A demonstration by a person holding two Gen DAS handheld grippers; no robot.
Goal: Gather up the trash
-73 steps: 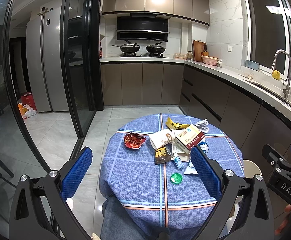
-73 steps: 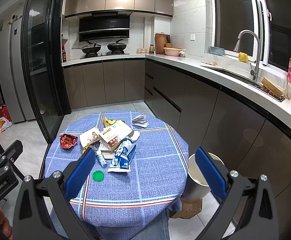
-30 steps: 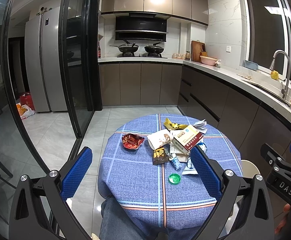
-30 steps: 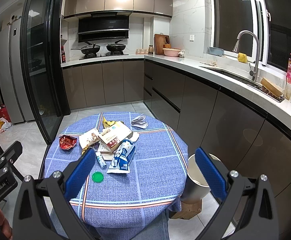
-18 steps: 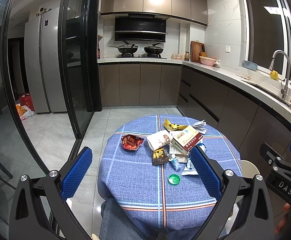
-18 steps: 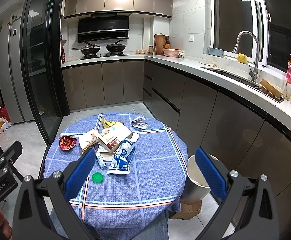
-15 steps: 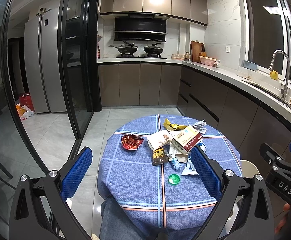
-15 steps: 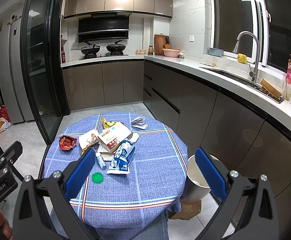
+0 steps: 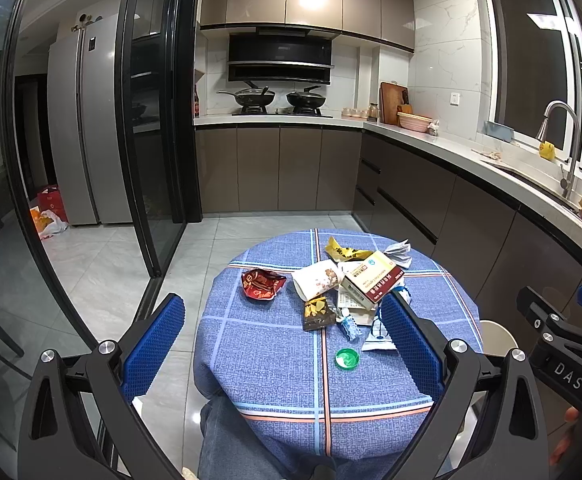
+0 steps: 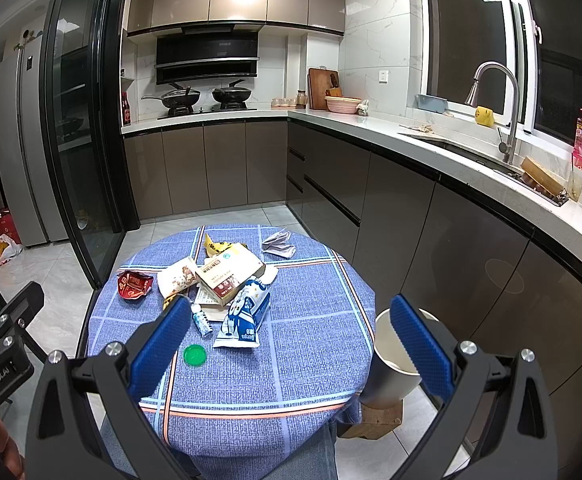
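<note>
Table [image 10: 299, 360] lower centre of frame, trash heaped on its far half: box [image 10: 229, 272] on top, wrapper [image 10: 133, 284] at left, folded paper [image 10: 279, 244] upper right, cap [image 10: 195, 355] nearest, milk pouch [image 10: 245, 312] right of cap. Bin [image 10: 389, 364] on block, right of table.

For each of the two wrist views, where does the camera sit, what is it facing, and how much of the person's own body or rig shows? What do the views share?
Left wrist: rides the open left gripper, above the table's near edge, facing stove and fridge; jeans below, right gripper at right edge.
Right wrist: rides the open right gripper, facing stove and sink counter, bin beside the table; left gripper at left edge.
Shared: round table, green lid, red wrapper, box.
</note>
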